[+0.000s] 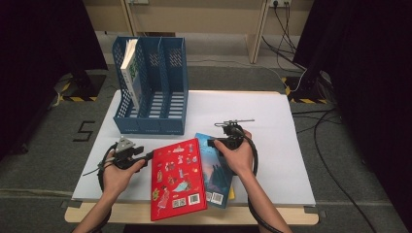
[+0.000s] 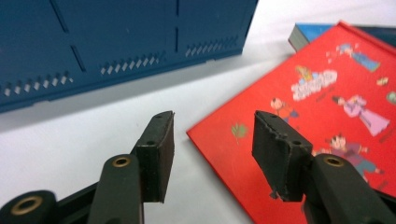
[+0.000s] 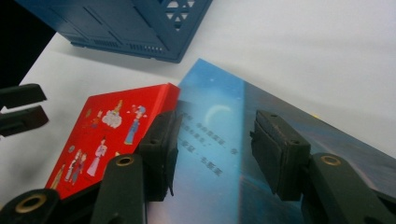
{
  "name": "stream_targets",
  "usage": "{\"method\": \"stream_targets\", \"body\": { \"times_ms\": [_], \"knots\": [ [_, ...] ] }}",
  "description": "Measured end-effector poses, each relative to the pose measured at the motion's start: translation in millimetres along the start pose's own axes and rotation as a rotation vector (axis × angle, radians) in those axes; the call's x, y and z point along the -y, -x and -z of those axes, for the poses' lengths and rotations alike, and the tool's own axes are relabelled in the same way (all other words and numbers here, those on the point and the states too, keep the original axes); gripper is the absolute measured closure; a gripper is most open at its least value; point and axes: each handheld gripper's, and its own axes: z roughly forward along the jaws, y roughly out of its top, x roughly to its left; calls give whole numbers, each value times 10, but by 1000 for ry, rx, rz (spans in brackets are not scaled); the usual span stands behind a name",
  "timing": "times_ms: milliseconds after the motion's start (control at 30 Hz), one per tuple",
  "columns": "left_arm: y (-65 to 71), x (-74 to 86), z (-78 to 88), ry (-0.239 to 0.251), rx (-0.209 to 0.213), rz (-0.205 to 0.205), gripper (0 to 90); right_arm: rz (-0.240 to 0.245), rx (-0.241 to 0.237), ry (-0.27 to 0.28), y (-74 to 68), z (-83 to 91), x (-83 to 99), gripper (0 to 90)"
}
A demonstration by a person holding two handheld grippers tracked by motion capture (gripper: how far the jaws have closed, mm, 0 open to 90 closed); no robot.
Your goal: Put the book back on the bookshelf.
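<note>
A red picture book [image 1: 177, 177] lies near the table's front edge, overlapping a blue book [image 1: 219, 172] on its right. My left gripper [image 1: 148, 155] sits low at the red book's left edge. In the left gripper view its jaws [image 2: 212, 140] stand open, with the corner of the red book [image 2: 317, 116] just ahead between them and no pad touching it. My right gripper [image 1: 211, 142] hovers over the blue book's far end. In the right gripper view it [image 3: 212, 140] is open above the blue cover [image 3: 224, 93], beside the red book [image 3: 107, 135].
A blue three-slot file rack [image 1: 150, 87] stands at the back left of the white table [image 1: 252, 111], with one book [image 1: 130, 73] upright in its left slot. Cables trail across the floor to the right. The left gripper [image 3: 39, 106] appears at the right gripper view's left edge.
</note>
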Motion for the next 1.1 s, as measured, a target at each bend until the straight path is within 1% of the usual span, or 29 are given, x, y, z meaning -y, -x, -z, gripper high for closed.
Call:
{"method": "stream_targets", "body": {
  "times_ms": [100,200,367,533,700,767,867,1100],
  "knots": [
    [-4,49,-11,-14,1,1,482,10,-7,-9,-39,-70,-28,507],
    [-7,82,-20,-25,3,4,482,6,-24,-25,-74,-134,-49,506],
    [10,133,-41,-42,25,12,480,4,-41,-44,-114,-229,-65,503],
    [27,157,-66,-49,36,19,480,4,-47,-63,-149,-296,-79,500],
    [46,180,-95,-64,45,16,480,5,-55,-75,-174,-342,-93,499],
    [46,187,-105,-58,48,29,479,3,-58,-77,-184,-359,-97,499],
    [33,189,-106,-60,54,39,479,8,-61,-87,-200,-382,-103,497],
    [36,195,-105,-57,55,42,488,11,-65,-112,-228,-456,-106,495]
  ]
}}
